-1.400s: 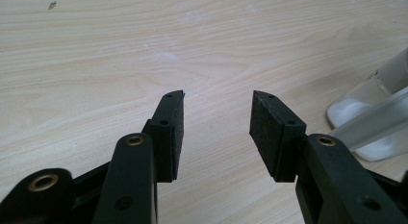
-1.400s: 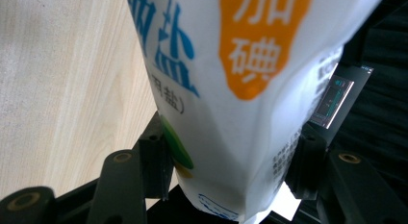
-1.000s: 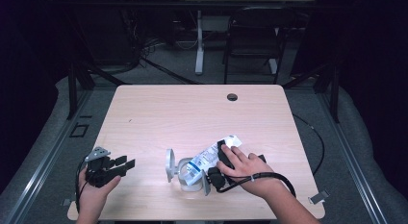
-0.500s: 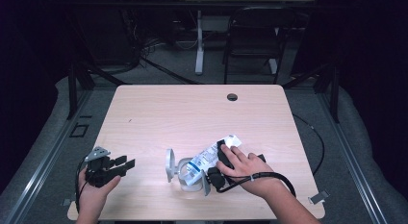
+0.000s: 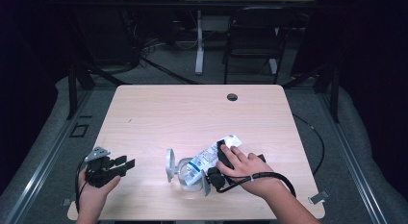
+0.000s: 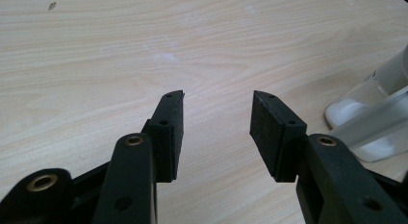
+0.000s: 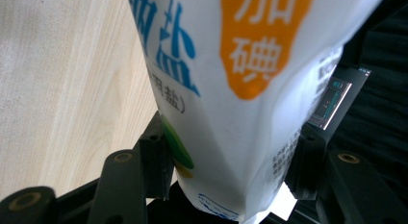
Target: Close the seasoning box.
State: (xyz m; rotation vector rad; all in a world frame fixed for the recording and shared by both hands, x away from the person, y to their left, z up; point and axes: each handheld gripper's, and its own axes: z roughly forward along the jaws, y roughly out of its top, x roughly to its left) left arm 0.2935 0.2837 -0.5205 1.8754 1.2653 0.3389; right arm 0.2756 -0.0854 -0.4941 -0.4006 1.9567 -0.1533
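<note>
1. Gripping a white salt bag [image 7: 250, 89], the right gripper [image 7: 231, 176] has its jaws pressed against both sides of the bag's lower end; blue and orange printed characters cover the bag's face in the right gripper view.
2. In the high view, the salt bag [image 5: 211, 156] lies tilted across the near middle of the table [image 5: 192, 113], its upper end pointing away toward the right and its lower end over a clear container [image 5: 185, 173].
3. The right hand [image 5: 240, 166] wraps the right gripper [image 5: 219, 159] just right of the container, and a black cable [image 5: 269, 178] loops from the gripper over the table's near right part.
4. The clear container stands near the table's front edge, with a round lid-like part [image 5: 169, 164] upright at its left side. Its exact shape is hard to tell.
5. The left gripper [image 6: 216, 118] has its jaws spread apart with nothing between them, above bare wood.
6. In the high view, the left gripper [image 5: 118, 165] sits in the left hand [image 5: 94, 188] at the table's near left corner, well apart from the bag, jaws pointing right toward the container.
7. The container's edge [image 6: 370, 118] appears at the right of the left gripper view.
</note>
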